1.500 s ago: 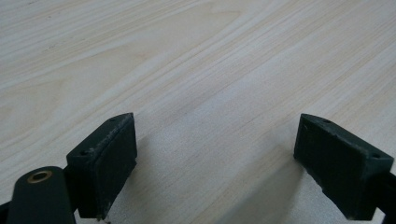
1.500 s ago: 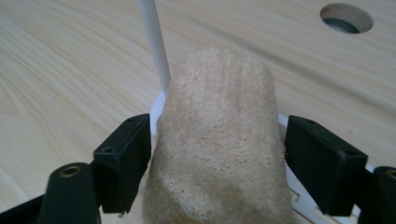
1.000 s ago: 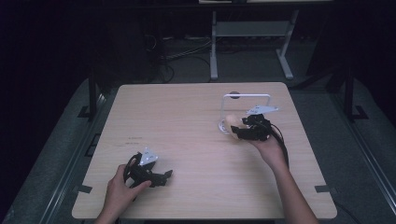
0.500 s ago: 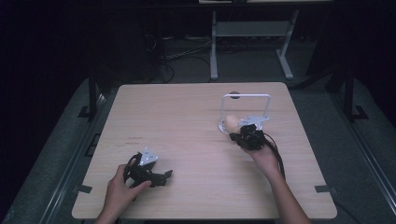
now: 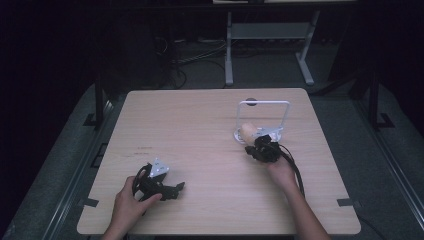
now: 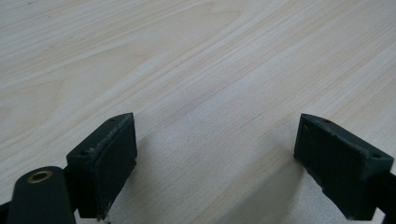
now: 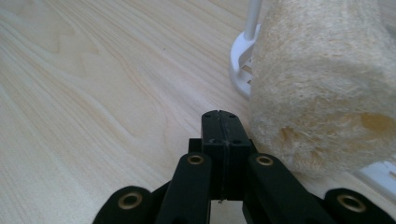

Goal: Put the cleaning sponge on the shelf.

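- High view: the right gripper [image 5: 261, 148], near the bench's [image 5: 190, 125] far right corner, sits beside the loofah [image 5: 247, 132] on the white rack [image 5: 264, 120]; left gripper [image 5: 167, 187] waits near the front edge.
- Left gripper view: jaws spread wide, nothing between, resting idle.
- Right gripper view: jaws pressed together, empty, loofah [image 7: 322, 84] just alongside, likely to nudge it.

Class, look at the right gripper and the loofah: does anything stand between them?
Nothing visible does. The right gripper, jaws shut and empty, sits right beside the loofah, which lies by the white stand.
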### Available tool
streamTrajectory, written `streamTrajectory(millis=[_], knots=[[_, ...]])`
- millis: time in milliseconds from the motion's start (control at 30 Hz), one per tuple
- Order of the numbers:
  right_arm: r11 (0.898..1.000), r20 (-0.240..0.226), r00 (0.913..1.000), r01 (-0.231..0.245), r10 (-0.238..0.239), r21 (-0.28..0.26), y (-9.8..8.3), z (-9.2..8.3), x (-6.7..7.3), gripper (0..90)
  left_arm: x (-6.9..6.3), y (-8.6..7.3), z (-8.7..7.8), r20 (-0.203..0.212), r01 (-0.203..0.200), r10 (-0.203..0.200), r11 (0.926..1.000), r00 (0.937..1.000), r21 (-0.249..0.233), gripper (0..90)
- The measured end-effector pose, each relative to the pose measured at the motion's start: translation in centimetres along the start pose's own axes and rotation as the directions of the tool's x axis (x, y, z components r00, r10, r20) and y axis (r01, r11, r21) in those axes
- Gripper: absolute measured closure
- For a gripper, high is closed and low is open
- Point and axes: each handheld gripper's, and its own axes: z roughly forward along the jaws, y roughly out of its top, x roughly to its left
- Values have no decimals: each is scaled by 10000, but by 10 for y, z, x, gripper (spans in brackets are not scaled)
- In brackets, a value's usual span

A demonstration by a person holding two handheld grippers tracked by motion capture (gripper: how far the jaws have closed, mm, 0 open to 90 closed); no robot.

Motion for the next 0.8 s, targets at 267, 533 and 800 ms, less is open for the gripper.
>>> streamTrajectory(millis=[267, 533, 800], knots=[[9999, 237, 9997, -108, 109, -47, -2, -3, -6, 899, 0, 0, 0, -10, 4, -4, 10000, 10000, -16, 126], [9997, 567, 9981, -215, 222, -132, -5, -9, -15, 899, 0, 0, 0, -11, 3, -3, 10000, 10000, -16, 126], [9984, 974, 9939, -493, 516, -260, -10, -14, -28, 899, 0, 0, 0, -11, 4, -4, 10000, 10000, -18, 126]])
